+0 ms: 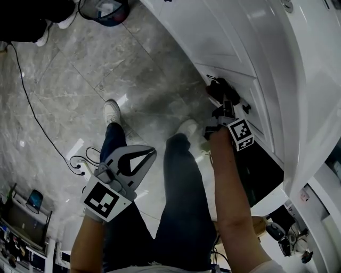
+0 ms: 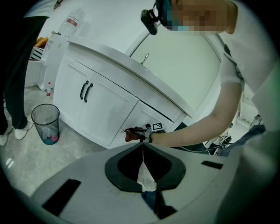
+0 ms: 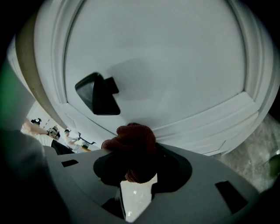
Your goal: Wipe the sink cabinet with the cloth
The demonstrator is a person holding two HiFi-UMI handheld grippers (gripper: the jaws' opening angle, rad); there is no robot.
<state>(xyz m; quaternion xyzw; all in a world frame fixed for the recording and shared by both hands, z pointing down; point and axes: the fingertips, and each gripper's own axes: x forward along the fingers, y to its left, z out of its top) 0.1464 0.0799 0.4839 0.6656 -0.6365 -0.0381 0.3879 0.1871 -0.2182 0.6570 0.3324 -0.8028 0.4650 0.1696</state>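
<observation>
The white sink cabinet (image 1: 229, 32) runs down the right of the head view. My right gripper (image 1: 222, 100) is shut on a dark red cloth (image 1: 217, 87) and holds it against a door panel near a black handle (image 1: 246, 108). In the right gripper view the cloth (image 3: 133, 144) bunches between the jaws of the gripper (image 3: 135, 151), right at the white door (image 3: 166, 65), below the handle (image 3: 98, 94). My left gripper (image 1: 151, 153) hangs low over the person's legs, shut and empty. Its view shows the meeting tips (image 2: 142, 145), the cabinet (image 2: 105, 105) and the cloth (image 2: 132, 134).
A clear waste bin (image 1: 104, 10) (image 2: 45, 124) stands on the grey marble floor left of the cabinet. A black cable (image 1: 32, 106) trails across the floor. A dark open compartment (image 1: 261, 170) sits beside the wiped door. Another person's feet (image 1: 53, 24) stand at the top left.
</observation>
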